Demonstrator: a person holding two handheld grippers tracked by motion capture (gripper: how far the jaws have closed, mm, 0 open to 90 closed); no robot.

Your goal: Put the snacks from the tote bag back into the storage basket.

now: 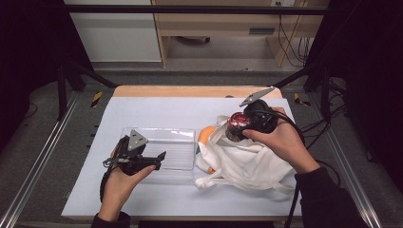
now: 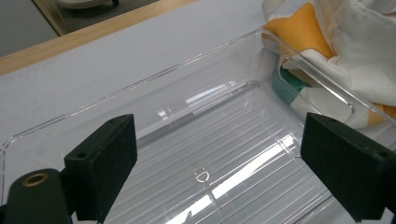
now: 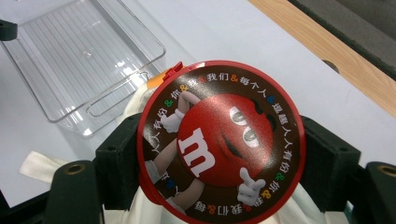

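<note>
A round red candy tub (image 3: 220,140) with a cartoon lid sits between the pads of my right gripper (image 3: 224,163), which is shut on its sides. In the high view the candy tub (image 1: 236,125) hangs just above the white cloth bag (image 1: 247,161), with my right gripper (image 1: 242,127) on it. A clear plastic tray (image 1: 166,148) lies empty left of the bag. My left gripper (image 1: 159,160) rests over the tray's near left part. Its jaws stand wide apart over the ribbed clear plastic tray floor (image 2: 215,154), and nothing is between them.
The white bag (image 2: 359,51) with orange and green print lies against the tray's right end. A pale sheet (image 1: 157,111) covers the table, with a wooden edge (image 1: 190,91) at the back. Metal rails (image 1: 38,156) run along both sides.
</note>
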